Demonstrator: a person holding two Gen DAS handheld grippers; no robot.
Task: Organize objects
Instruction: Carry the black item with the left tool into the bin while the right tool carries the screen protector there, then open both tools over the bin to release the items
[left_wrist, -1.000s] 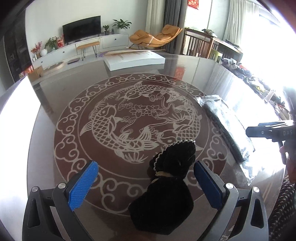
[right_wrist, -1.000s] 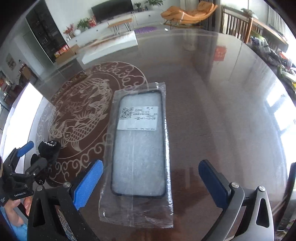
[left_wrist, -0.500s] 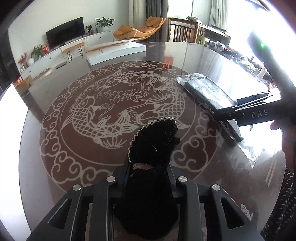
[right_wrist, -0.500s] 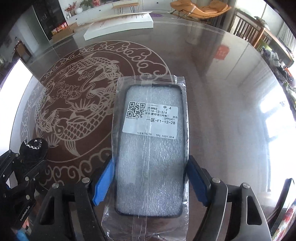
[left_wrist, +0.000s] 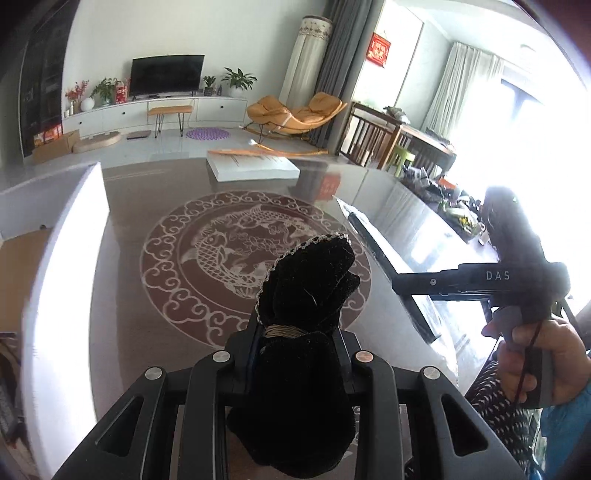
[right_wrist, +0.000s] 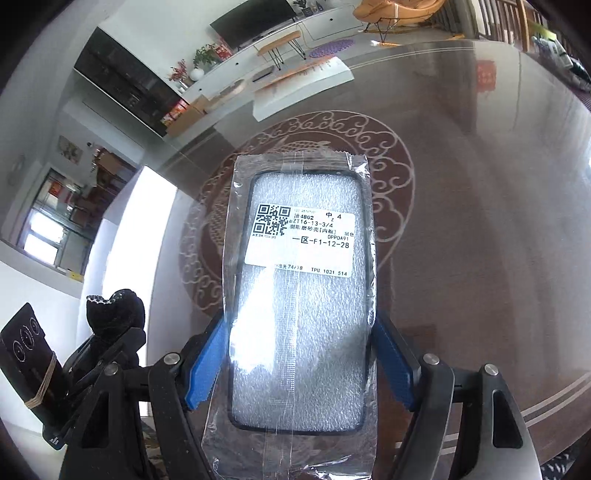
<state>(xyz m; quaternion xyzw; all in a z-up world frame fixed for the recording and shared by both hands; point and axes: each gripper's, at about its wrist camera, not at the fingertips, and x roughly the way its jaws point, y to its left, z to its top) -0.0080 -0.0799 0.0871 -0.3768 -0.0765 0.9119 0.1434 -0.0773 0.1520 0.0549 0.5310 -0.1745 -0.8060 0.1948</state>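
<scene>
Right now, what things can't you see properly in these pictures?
- Left wrist view: the black pouch hides its contents; the left gripper covers its sides.
- Right wrist view: foam hides the phone case inside; its bag is cut off by the bottom edge.
- Window side: washed out by glare.

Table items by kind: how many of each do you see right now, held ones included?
Black velvet drawstring pouch: 1, in the left gripper.
Bagged phone case: 1, in the right gripper.
White flat box: 1, on the table.
Total: 3.
</scene>
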